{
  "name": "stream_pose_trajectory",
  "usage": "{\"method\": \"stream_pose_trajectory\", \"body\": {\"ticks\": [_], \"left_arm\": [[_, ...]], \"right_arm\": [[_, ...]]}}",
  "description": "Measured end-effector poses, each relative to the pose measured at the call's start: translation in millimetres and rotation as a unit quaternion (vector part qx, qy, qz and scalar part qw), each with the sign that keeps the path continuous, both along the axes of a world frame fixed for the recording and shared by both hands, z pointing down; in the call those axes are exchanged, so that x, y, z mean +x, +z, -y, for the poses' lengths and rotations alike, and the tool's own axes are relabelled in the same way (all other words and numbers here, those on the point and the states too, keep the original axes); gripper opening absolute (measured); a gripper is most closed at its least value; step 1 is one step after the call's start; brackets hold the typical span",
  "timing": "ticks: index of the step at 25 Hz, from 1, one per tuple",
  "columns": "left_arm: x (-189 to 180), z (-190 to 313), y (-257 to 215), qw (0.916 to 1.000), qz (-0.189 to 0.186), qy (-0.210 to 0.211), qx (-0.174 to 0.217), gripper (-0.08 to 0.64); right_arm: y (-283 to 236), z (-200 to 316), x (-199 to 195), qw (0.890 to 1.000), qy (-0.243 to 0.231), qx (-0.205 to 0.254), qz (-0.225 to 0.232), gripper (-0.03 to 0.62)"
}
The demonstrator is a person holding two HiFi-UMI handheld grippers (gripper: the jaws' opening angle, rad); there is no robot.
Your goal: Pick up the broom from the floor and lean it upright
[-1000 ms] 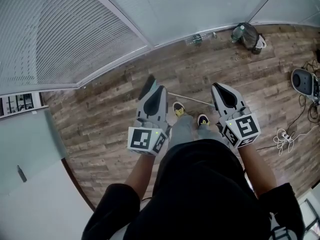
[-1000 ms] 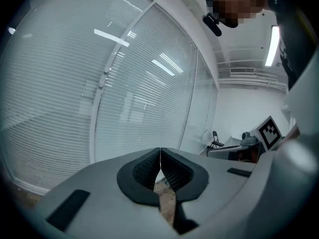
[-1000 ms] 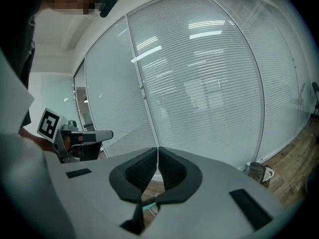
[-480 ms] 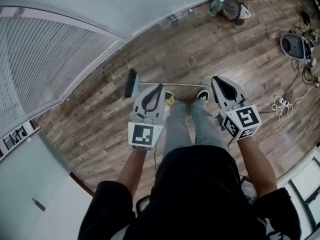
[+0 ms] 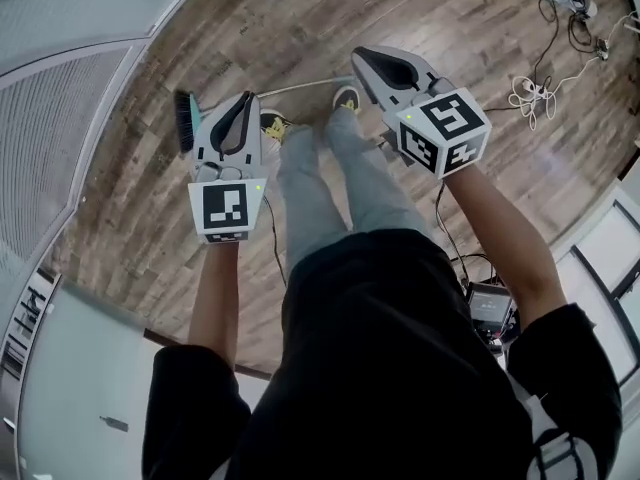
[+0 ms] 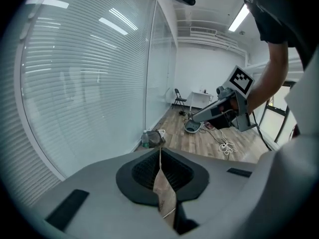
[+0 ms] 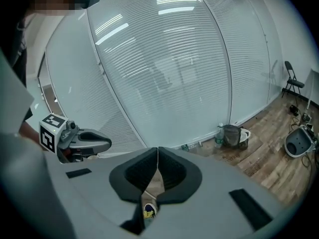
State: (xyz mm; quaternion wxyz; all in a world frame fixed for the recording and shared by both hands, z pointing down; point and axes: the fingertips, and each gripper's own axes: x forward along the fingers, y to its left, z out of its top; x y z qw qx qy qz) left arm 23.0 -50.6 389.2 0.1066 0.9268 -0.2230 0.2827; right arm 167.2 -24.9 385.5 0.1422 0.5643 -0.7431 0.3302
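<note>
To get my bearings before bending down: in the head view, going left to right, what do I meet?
dark flat broom head → grey left gripper → grey right gripper → white coiled cable

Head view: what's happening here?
A person stands over a broom lying flat on the wood floor by their shoes, with a gripper in each hand. The left gripper is near the brush end, the right gripper over the handle. Both are shut and empty; the broom is not yet picked up.
</note>
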Motion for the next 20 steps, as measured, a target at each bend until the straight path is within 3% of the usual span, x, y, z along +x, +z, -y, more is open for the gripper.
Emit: {"method": "stream_pose_trajectory", "body": {"ticks": [6, 11, 15, 20], "left_arm": [[13.2, -8.5, 63.0, 0.9987, 0.027, 0.034, -0.026, 0.025], [22.8, -25.1, 116.0, 0.9939, 0.073, 0.082, 0.007, 0.025], [19.6, -44.1, 180.4, 0.9867, 0.114, 0.115, -0.014, 0.025], [19.0, -61.7, 254.7, 0.979, 0.141, 0.14, -0.045, 0.025]], "right_arm": [[47.0, -5.3, -4.4, 0.999, -0.022, -0.025, 0.006, 0.021], [93.8, -26.7, -4.8, 0.997, -0.034, -0.053, 0.036, 0.021], [154.0, -42.0, -10.5, 0.992, -0.02, -0.103, 0.066, 0.023], [234.8, -55.2, -9.9, 0.986, 0.022, -0.152, 0.07, 0.023]]}}
